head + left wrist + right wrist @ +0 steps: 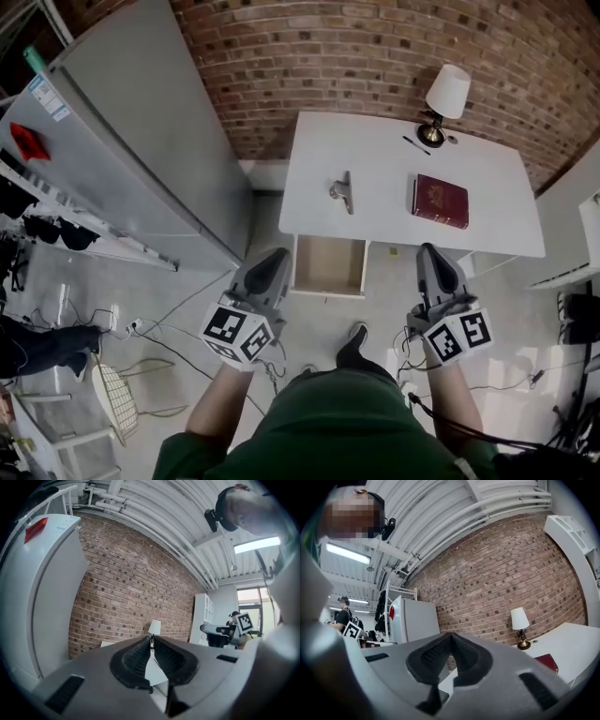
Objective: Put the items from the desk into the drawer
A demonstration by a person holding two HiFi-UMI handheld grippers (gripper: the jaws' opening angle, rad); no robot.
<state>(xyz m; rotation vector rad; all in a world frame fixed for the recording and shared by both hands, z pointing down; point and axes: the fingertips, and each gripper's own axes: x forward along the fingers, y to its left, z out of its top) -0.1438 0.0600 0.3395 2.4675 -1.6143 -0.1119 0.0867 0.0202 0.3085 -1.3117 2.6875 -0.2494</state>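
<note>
White surface (pixel 375 159) against a red brick wall (pixel 375 47), seen from above. On it: a dark red book (pixel 441 200) at abt 3 o'clock of the top's centre, a small metal clip (pixel 342 191) at abt 9 o'clock, and a black pen (pixel 416 144) & a lamp (pixel 446 101) w/ a white shade toward 1 o'clock, near the wall. A drawer (pixel 328 265) hangs open under the front edge, at abt 7 o'clock of the surface.

The left hand-held gripper (pixel 272 262) is held in the air off the front of the surface, just beside the drawer's left wall. The drawer is at its 3 o'clock. The clip is at abt 1 o'clock, well apart from it. In the left gripper view its jaws are pressed together at the tips, nothing btw them, & the lamp (pixel 154 627) sits just past the tips at 12 o'clock.

The right hand-held gripper (pixel 436 260) is held off the front edge too, w/ the drawer at its 9 o'clock. The book lies at its 12 o'clock, up on the surface, not touching. In the right gripper view its jaws also meet at the tips & hold nothing; the book (pixel 547 662) shows at abt 4 o'clock of the tips.

A tall grey-white fridge (pixel 141 141) stands at 9 o'clock of the surface. The person wears a green top (pixel 328 431).
</note>
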